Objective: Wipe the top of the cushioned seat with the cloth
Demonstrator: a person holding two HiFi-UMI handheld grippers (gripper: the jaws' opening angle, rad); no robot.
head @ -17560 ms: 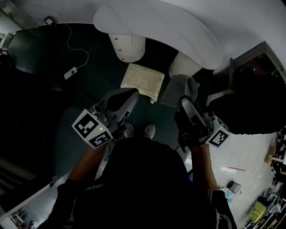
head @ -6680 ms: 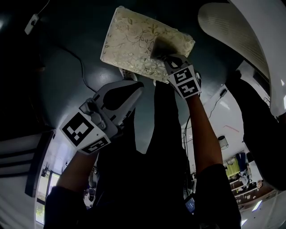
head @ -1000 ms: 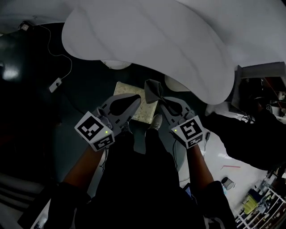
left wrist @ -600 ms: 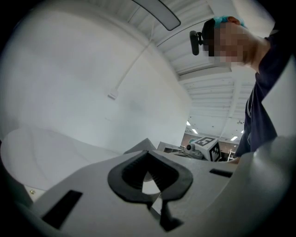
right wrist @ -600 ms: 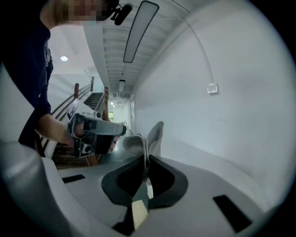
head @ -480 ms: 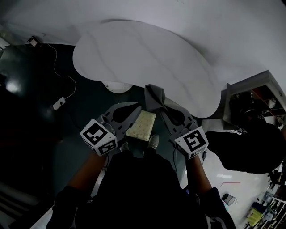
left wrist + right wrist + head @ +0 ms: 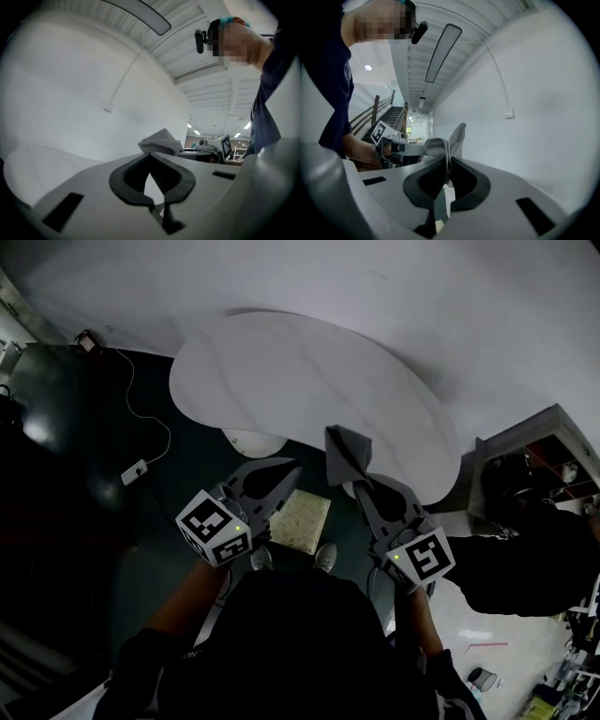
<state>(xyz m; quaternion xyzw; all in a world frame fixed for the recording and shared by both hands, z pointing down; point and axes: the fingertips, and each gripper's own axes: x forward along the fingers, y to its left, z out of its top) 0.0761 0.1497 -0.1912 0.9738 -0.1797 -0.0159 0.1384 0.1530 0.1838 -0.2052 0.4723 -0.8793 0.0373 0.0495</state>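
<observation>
The cushioned seat, a pale patterned square pad, lies on the dark floor far below both grippers. My right gripper is shut on a grey cloth, which sticks up past its tips in front of the white table. In the right gripper view the cloth is pinched between the jaws of that gripper. My left gripper is held level with it, shut and with nothing in it. In the left gripper view its tips meet, and the cloth shows beyond them.
A large white oval table on a white pedestal stands just beyond the cushion. A power strip with its cable lies on the floor to the left. The person's shoes stand next to the cushion. Shelving is at the right.
Both grippers have lifted away from the cushion, which now looks smaller and lower. The cloth stays in the right gripper. The left gripper stays shut.
</observation>
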